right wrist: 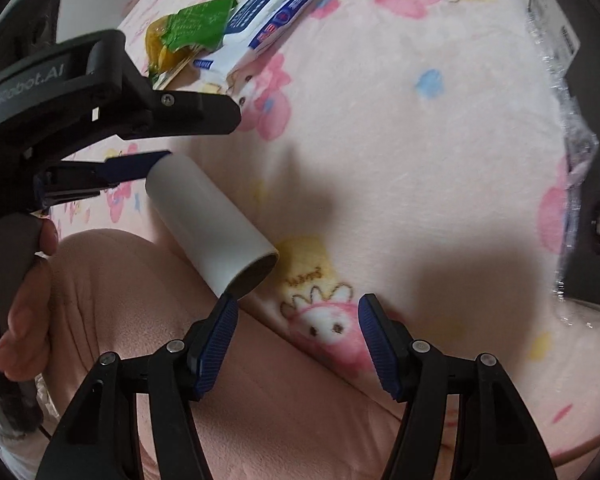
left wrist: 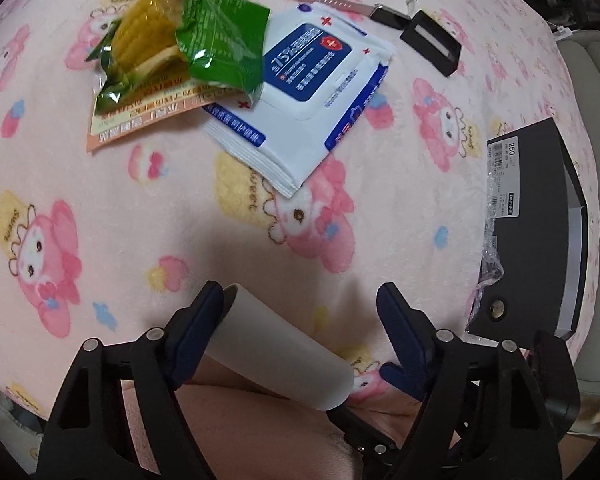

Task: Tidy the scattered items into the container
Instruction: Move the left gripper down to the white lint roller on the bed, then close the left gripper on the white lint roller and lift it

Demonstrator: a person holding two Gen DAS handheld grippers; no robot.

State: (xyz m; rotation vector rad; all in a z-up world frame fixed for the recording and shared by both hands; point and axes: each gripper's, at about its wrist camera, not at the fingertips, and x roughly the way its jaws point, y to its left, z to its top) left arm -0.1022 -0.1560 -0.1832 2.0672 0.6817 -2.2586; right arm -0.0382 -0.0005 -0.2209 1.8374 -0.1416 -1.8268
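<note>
Smooth white cylindrical roll (left wrist: 278, 350) slants across fleecy blanket (left wrist: 140, 208).

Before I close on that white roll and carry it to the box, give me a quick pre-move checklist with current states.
1. Left gripper open: ok.
2. White roll between both left fingers: not ok, it lies aslant against the left finger only.
3. Right gripper clear of roll: not ok, one fingertip is at its open end.
4. Black box in view: ok.
5. Box has room: cannot tell.
6. Wipes pack clear of path: ok.
</note>
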